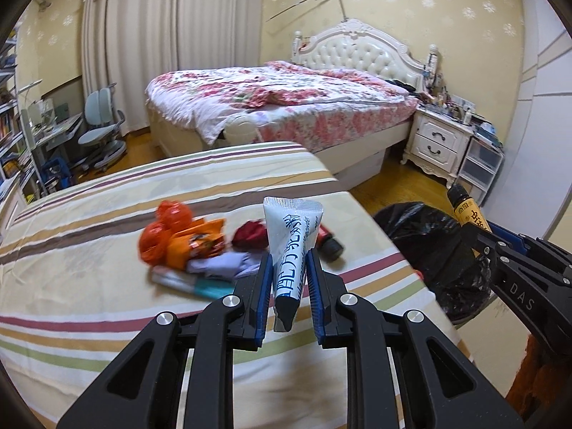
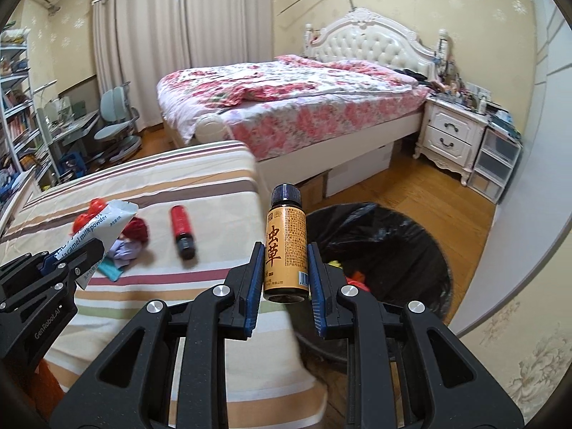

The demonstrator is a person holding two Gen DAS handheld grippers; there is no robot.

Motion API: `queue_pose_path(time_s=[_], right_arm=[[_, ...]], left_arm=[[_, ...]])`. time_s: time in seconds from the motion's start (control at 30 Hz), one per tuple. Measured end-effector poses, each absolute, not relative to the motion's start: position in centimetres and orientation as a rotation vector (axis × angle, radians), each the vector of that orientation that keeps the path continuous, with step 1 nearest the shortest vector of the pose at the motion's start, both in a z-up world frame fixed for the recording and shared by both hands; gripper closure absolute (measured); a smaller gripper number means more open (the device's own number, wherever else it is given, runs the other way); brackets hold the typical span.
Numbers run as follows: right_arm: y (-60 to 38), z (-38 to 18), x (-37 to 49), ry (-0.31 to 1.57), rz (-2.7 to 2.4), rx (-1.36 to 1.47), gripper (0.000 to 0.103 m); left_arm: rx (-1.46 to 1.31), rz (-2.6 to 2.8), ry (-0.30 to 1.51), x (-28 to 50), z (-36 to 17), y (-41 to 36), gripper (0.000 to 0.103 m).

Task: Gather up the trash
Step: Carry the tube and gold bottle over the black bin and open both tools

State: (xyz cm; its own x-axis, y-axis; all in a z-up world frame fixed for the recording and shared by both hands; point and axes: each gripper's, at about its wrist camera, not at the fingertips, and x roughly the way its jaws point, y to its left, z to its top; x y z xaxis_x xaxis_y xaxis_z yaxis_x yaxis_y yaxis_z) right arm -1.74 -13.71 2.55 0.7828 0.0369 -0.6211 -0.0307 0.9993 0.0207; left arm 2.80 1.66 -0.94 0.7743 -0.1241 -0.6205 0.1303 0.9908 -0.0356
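Observation:
My left gripper (image 1: 289,262) is shut on a white and blue milk powder sachet (image 1: 291,236), held above the striped table (image 1: 107,321). It also shows in the right wrist view (image 2: 77,259) at the left edge. My right gripper (image 2: 285,255) is shut on a small orange bottle (image 2: 286,250) with a dark cap, held upright at the table's right edge, beside the black-lined trash bin (image 2: 404,246). The bin (image 1: 425,236) shows to the right of the table in the left wrist view. On the table lie orange wrappers (image 1: 178,236), a red crumpled wrapper (image 1: 250,236) and a red bottle (image 2: 181,228).
A lilac wad (image 1: 228,264) and a teal and white packet (image 1: 186,282) lie by the orange wrappers. A floral bed (image 1: 279,100) and a white nightstand (image 1: 436,139) stand behind. A desk chair (image 1: 102,121) and shelves stand at the left.

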Motion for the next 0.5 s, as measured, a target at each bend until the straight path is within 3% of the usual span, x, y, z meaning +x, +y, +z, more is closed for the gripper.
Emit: queue_pose_path(time_s=[0.5], right_arm=[[-20.4, 0.2, 1.9, 0.693, -0.09, 0.043, 0.08]], left_arm=[[0.06, -0.231, 0.709, 8.0, -2.8, -6.2, 0.082]])
